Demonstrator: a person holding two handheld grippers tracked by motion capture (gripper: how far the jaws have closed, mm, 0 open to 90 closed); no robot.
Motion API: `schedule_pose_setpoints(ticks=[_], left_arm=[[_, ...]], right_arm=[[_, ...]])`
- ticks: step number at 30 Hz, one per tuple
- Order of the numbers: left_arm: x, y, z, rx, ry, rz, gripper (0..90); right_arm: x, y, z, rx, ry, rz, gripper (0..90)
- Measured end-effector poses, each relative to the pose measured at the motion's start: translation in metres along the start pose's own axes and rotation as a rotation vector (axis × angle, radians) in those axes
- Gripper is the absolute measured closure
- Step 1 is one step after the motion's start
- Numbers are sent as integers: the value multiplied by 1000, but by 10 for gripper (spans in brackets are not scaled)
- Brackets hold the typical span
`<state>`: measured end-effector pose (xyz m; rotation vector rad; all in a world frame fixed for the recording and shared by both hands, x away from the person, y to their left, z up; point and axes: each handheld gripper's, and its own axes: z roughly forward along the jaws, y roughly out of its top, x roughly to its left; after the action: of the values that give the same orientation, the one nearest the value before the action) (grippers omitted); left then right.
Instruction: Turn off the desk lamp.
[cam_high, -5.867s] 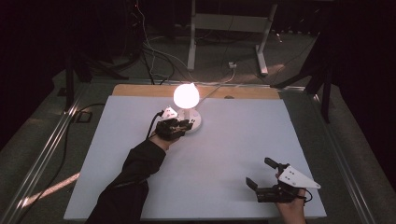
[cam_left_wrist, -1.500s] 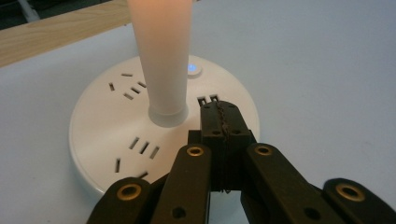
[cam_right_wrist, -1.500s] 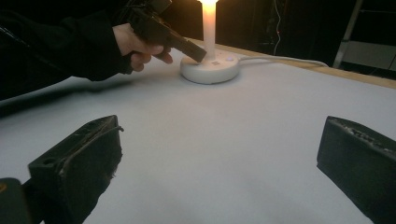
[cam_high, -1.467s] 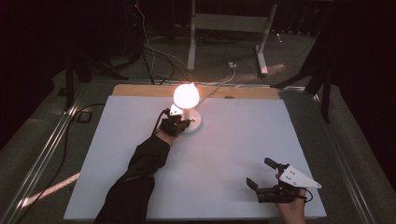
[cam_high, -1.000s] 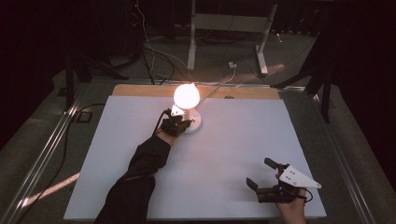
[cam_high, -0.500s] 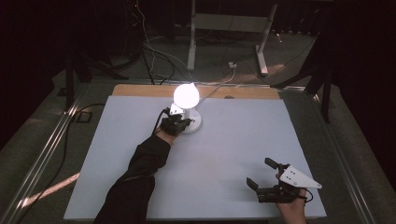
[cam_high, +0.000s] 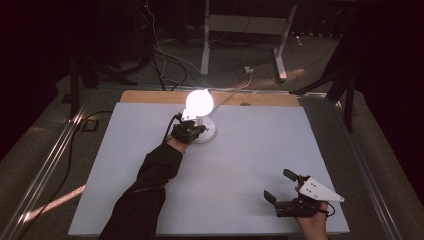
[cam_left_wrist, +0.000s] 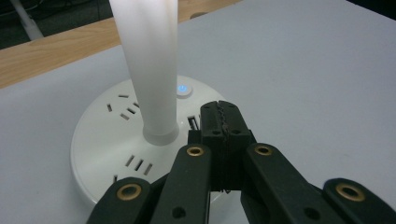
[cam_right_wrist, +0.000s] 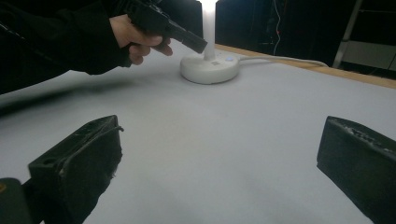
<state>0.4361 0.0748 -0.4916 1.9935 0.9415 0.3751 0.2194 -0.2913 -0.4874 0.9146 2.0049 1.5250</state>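
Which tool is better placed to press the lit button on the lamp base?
Left. The left tool, shut, hovers over the lamp base beside the lit button. The right tool sits open at the table's near edge, far from the lamp.

We can read no words, brands or numbers anywhere in these views. The nearest thing to a sign is a small round button (cam_left_wrist: 184, 89) glowing blue on the white lamp base (cam_left_wrist: 107, 154), and if a symbol sits on it, the glow hides it from us. The slots in that base carry no markings that we can make out.
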Motion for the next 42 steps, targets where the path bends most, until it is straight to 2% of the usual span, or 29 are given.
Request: schedule_pose_setpoints(ticks=[23, 27, 29, 34, 39, 42], left_arm=[[1, -12, 11, 27, 4, -5, 900], [1, -12, 11, 32, 12, -4, 900], [0, -12, 12, 32, 35, 3, 900], [0, -12, 12, 33, 33, 5, 900], [0, -11, 9, 26, 7, -3, 900], [0, -8, 5, 14, -9, -28, 900]], right_arm=[[0, 0, 0, 3, 0, -2, 0], [0, 0, 0, 3, 0, -3, 0], [0, 0, 0, 4, 0, -2, 0], [1, 0, 1, 7, 1, -2, 0], [0, 0, 0, 2, -1, 0, 0], [-1, 0, 0, 4, -2, 2, 0]])
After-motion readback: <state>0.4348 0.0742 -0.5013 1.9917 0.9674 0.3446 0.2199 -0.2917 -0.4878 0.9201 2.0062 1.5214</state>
